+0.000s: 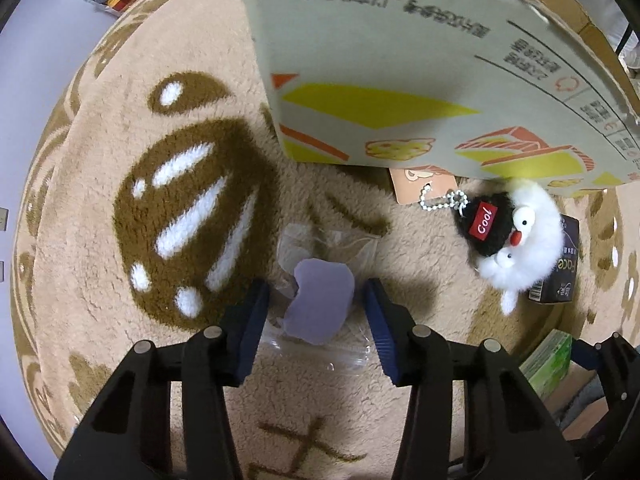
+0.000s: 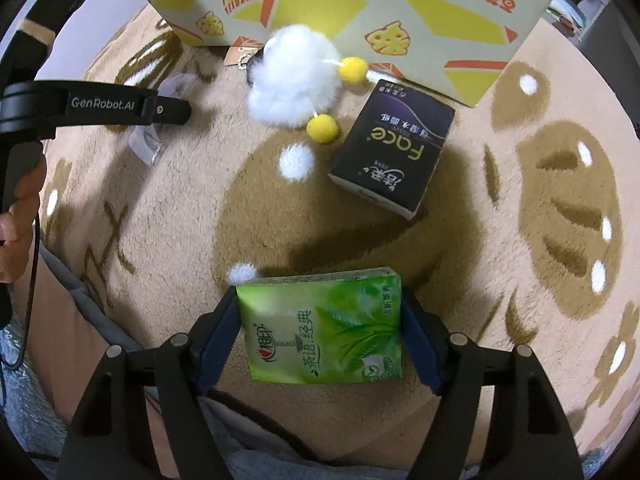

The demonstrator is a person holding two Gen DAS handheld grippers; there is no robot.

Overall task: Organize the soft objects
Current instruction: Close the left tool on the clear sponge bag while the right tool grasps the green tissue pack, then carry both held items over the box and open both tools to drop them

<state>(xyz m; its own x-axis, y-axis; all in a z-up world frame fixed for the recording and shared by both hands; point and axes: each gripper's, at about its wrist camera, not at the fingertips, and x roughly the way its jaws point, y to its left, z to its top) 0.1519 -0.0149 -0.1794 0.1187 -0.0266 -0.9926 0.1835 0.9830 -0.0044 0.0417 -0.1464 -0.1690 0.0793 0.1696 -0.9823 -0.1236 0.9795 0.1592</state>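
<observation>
Right tongs (image 2: pixel 320 328), pointing down, clamp green tissue pack (image 2: pixel 324 328).

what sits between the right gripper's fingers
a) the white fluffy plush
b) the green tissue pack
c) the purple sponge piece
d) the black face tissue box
b: in the right wrist view the green tissue pack lies between the two blue pads of the right gripper, while the black tissue box and white plush lie farther off on the rug.

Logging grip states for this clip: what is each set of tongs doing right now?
Left tongs: open, pads astride the purple sponge but not touching.
Right tongs: shut on the green tissue pack.
</observation>
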